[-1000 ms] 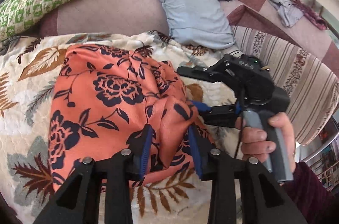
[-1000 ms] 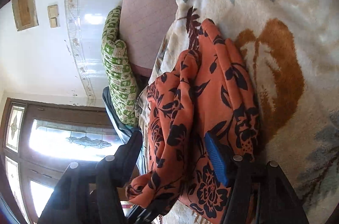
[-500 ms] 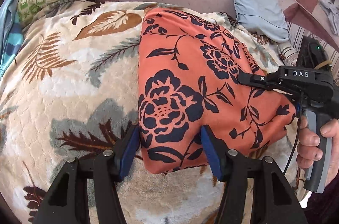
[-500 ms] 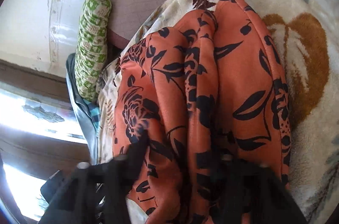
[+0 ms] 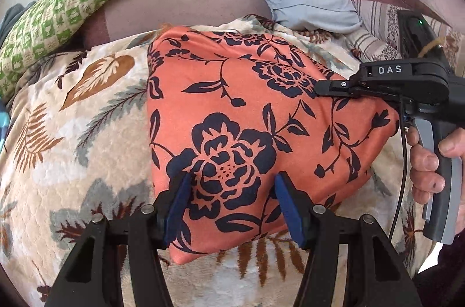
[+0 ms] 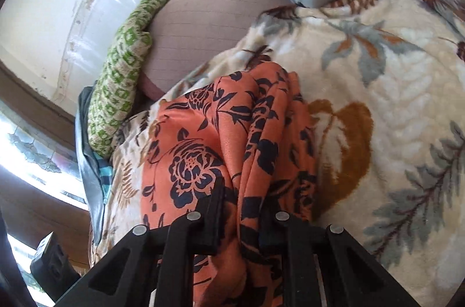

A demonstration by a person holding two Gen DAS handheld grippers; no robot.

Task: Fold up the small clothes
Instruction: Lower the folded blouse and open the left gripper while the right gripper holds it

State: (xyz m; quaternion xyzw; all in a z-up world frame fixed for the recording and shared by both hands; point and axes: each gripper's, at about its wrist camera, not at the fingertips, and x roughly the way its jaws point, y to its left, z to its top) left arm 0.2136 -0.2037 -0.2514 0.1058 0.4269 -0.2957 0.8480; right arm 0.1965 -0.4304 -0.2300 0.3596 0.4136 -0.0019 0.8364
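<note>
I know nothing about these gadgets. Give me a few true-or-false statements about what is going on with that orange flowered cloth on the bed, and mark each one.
1. The orange flowered garment lies on a leaf-patterned blanket. True.
2. The right gripper has a bunch of the garment between its fingers. True; its jaws are closing on it.
3. The left gripper is clamped tight on the cloth. False: its blue pads stand apart over the garment's near corner.
4. The green checked pillow sits on top of the garment. False: it lies beyond the blanket, apart from the garment.
</note>
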